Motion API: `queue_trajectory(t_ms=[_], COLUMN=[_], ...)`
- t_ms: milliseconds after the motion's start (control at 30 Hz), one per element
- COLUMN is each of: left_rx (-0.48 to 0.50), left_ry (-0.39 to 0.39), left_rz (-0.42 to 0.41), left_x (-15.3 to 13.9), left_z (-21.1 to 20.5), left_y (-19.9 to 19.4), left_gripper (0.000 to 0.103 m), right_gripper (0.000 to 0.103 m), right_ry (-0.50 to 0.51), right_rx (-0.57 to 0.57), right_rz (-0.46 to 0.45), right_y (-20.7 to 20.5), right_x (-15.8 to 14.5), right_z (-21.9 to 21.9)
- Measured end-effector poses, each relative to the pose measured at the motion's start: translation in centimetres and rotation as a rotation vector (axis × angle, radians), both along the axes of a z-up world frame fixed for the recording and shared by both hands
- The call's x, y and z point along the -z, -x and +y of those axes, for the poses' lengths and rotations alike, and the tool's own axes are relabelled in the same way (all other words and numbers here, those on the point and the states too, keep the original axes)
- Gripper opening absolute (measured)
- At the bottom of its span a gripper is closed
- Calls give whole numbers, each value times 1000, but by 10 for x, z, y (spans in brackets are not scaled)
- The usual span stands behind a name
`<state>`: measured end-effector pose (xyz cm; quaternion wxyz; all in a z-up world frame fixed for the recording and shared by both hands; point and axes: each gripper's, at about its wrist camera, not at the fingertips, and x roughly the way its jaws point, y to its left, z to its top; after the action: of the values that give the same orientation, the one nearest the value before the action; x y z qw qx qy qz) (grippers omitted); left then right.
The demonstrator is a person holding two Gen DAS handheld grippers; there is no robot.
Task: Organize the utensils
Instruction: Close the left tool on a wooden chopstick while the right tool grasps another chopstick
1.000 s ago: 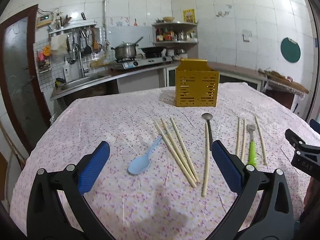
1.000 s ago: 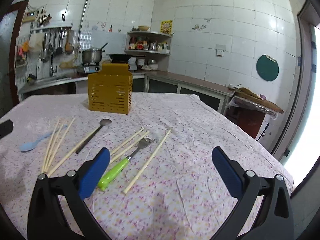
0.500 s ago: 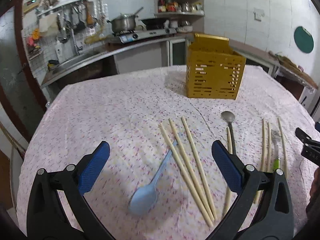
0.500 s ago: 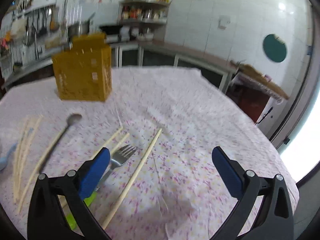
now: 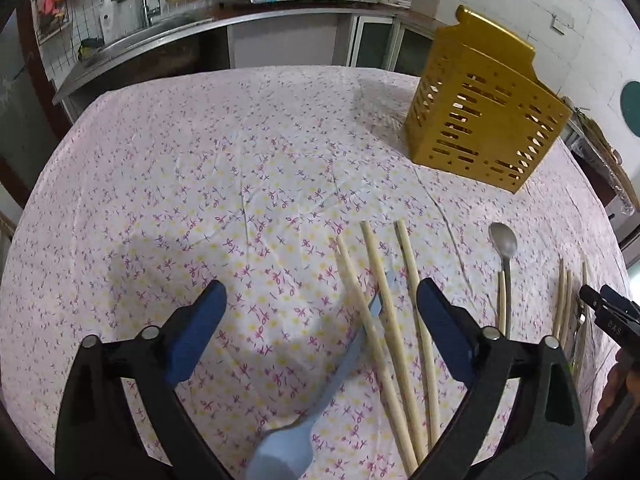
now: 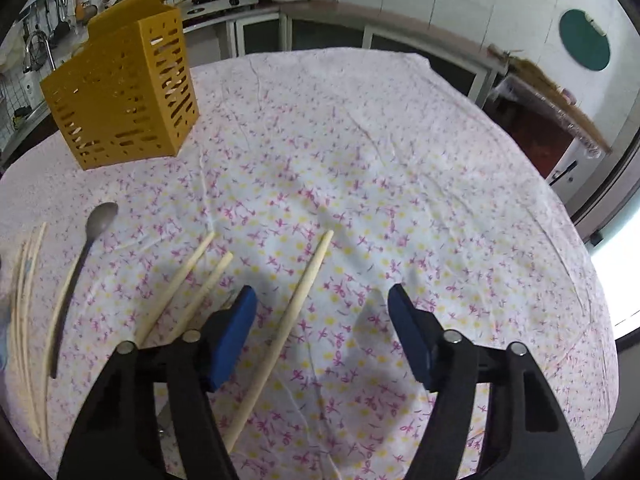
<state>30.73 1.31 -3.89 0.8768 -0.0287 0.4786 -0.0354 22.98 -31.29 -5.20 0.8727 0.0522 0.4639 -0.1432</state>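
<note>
Low over the cloth-covered desk, the left claw gapes wide and empty above the blue spoon and three chopsticks; the right claw, also spread and empty, straddles a lone chopstick. Best closing squarely across each shaft before carrying to the yellow holder.

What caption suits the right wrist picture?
Open right gripper hovers over a chopstick, yellow utensil holder beyond.
</note>
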Motion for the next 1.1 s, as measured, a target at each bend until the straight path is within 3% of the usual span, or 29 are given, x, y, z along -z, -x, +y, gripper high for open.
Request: queue_trajectory(t_ms=[67, 167, 300, 367, 467, 533, 700, 833, 1100], left_rx=[-6, -1, -9, -7, -7, 3, 29, 18, -8], left_ry=[4, 30, 6, 4, 8, 11, 19, 24, 49], left_rz=[33, 61, 112, 147, 176, 187, 222, 232, 256], left_x=[1, 2, 5, 9, 14, 16, 23, 23, 17], left_z=[-3, -5, -10, -12, -13, -16, -28, -34, -25], left_y=[-5, -12, -19, -22, -23, -23, -27, -36, -49], left_gripper=[80, 77, 69, 65, 57, 52, 41, 28, 25], right_gripper=[56, 56, 55, 45, 37, 26, 17, 15, 14], right_ry=[-1, -64, -131, -191, -185, -194, -194, -203, -233], right_rx=[1, -4, 4, 8, 34, 44, 39, 27, 17], right_rz=[17, 62, 96, 122, 136, 139, 162, 173, 181], right_y=[-2, -8, -17, -21, -27, -29, -37, -48, -58], right_x=[-2, -4, -6, -1, 1, 0, -1, -2, -5], right_z=[-3, -8, -14, -16, -18, -20, -21, -30, -44])
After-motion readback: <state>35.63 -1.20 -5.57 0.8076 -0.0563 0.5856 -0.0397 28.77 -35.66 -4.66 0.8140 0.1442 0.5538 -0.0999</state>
